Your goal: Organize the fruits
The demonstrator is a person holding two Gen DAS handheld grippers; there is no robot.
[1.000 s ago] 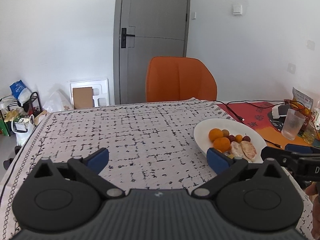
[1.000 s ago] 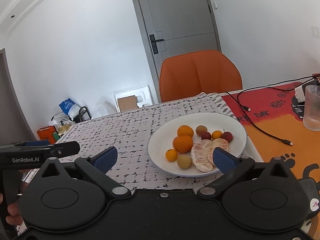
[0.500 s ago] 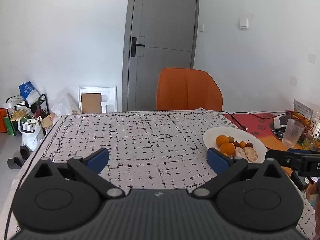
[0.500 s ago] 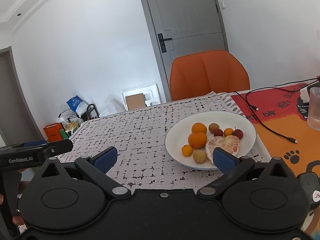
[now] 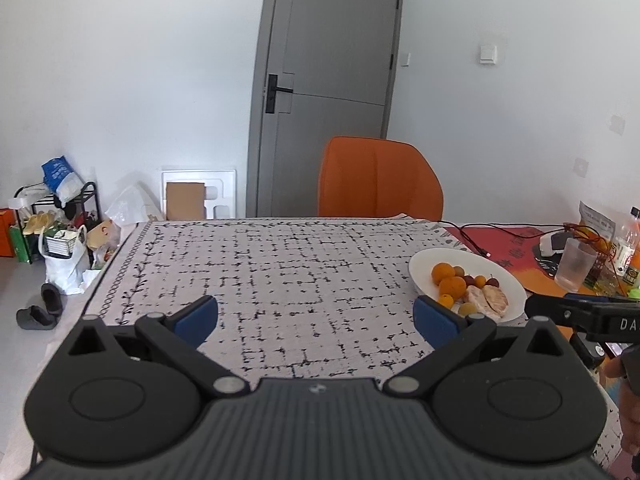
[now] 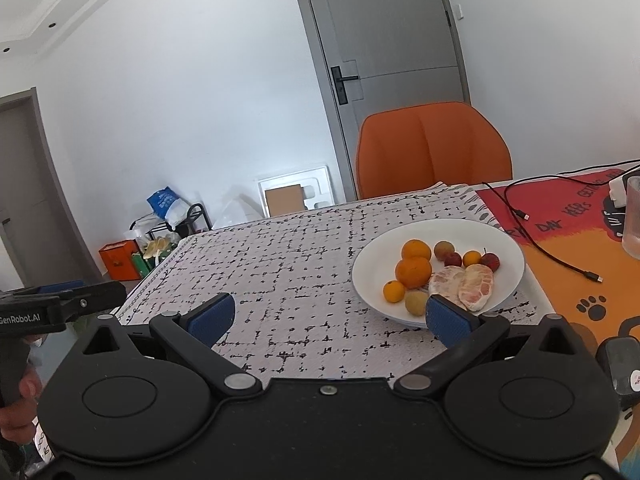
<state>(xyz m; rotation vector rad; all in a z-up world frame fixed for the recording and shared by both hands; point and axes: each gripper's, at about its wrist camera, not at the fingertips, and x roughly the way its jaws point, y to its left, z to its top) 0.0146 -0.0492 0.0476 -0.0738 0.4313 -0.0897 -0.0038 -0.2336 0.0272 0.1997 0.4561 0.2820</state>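
Ahead of the tool, past the patterned tablecloth (image 5: 280, 280), stands an orange chair (image 5: 380, 178); behind it a grey door (image 5: 332, 80) in white walls (image 5: 132, 80).

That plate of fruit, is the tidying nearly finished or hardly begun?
Hard to say. Done, apparently: all the fruit sits together on the white plate, oranges, small red fruits and peeled citrus. In hand: nothing; the left gripper and right gripper hang over the tablecloth, jaws open and empty. Left: unclear.
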